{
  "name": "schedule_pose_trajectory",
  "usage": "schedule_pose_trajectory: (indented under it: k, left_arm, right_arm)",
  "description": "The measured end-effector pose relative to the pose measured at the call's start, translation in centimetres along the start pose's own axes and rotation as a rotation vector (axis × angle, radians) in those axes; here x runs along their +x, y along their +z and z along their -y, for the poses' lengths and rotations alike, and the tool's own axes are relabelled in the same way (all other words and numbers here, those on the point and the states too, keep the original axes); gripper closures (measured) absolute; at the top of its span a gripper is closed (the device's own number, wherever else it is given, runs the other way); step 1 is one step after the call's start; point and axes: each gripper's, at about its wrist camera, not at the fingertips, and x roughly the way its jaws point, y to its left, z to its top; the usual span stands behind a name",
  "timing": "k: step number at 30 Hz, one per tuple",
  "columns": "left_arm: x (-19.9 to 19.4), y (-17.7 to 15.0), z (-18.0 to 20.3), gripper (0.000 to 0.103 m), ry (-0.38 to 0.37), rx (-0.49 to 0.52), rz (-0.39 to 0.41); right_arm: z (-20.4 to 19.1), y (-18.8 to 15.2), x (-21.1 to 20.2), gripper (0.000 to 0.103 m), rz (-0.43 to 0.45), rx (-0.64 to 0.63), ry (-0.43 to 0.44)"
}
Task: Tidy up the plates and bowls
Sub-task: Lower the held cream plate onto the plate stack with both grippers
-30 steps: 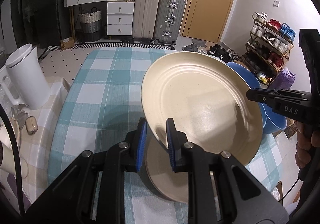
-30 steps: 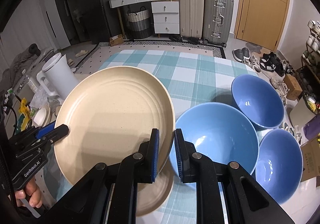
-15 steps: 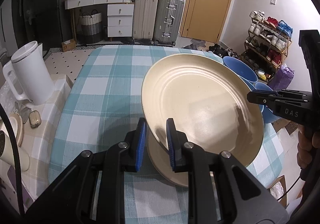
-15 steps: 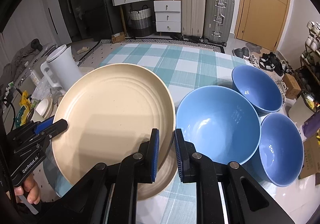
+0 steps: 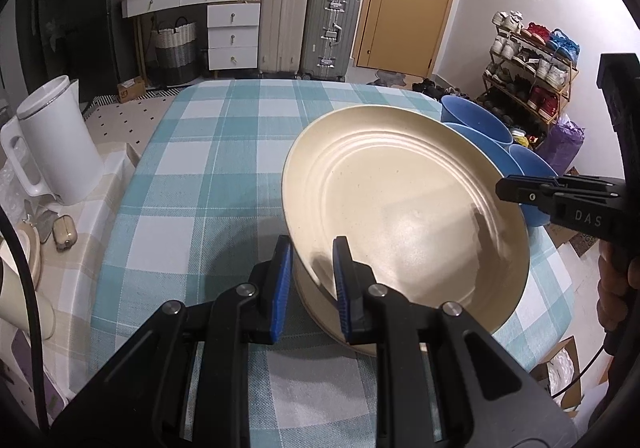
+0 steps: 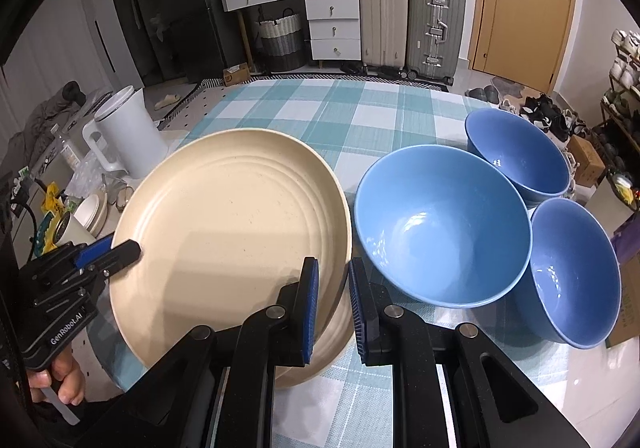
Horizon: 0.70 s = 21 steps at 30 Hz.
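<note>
Both tongs, the left tongs point(image 5: 310, 272) and right tongs point(image 6: 333, 294), clench opposite rims of a cream plate point(image 6: 232, 224), tilted just above a second plate point(image 5: 320, 312) on the checked surface point(image 5: 208, 168); levelling it before release should seat it squarely.

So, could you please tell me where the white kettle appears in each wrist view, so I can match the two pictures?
Left wrist view: the white kettle stands at the far left edge, beside the checked table.
Right wrist view: the white kettle is at upper left, beyond the raised cream plate.
Shared landmark: the silver suitcase against the back wall.
</note>
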Motion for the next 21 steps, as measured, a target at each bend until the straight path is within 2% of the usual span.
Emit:
schedule_pose_trajectory:
  k: [21]
  left_arm:
    - [3.8, -1.4, -1.2, 0.087, -0.016, 0.005, -0.047]
  right_arm:
    - [0.2, -1.3, 1.5, 0.087, -0.023, 0.017, -0.004]
